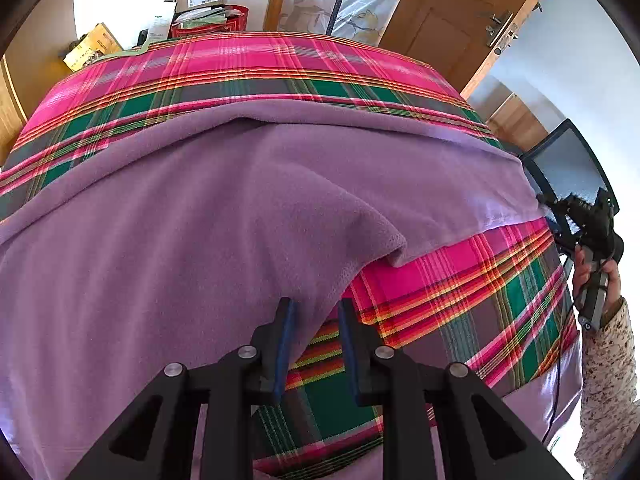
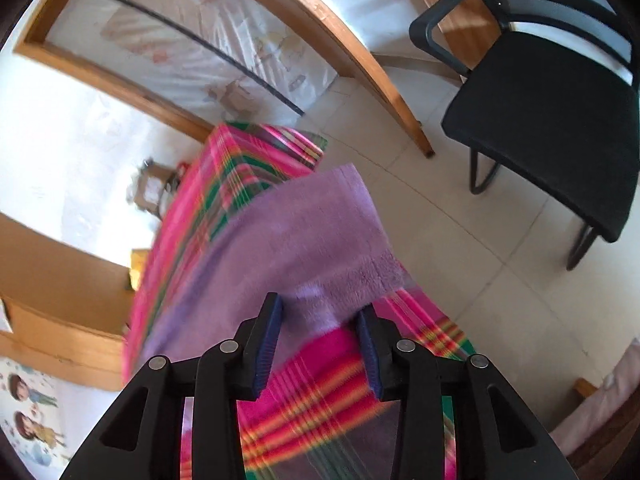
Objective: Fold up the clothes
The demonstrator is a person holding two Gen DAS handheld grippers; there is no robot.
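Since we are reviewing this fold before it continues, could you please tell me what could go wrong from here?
1. The right claw stands open around a hanging corner of the purple fleece; closing late could miss it.
2. The left claw is open over the fleece edge, so a pull from the right could drag the cloth askew.
3. The fleece lies on a plaid cloth; a deep pinch might catch both layers.

Left wrist view: close above the table's near edge, tilted steeply down, facing the far wall across the purple cloth (image 1: 224, 208). Right wrist view: at the table's right end, tilted down, looking leftwards along it. Shared: purple cloth (image 2: 304, 240), plaid cover (image 1: 240, 72), chair (image 2: 552, 120).
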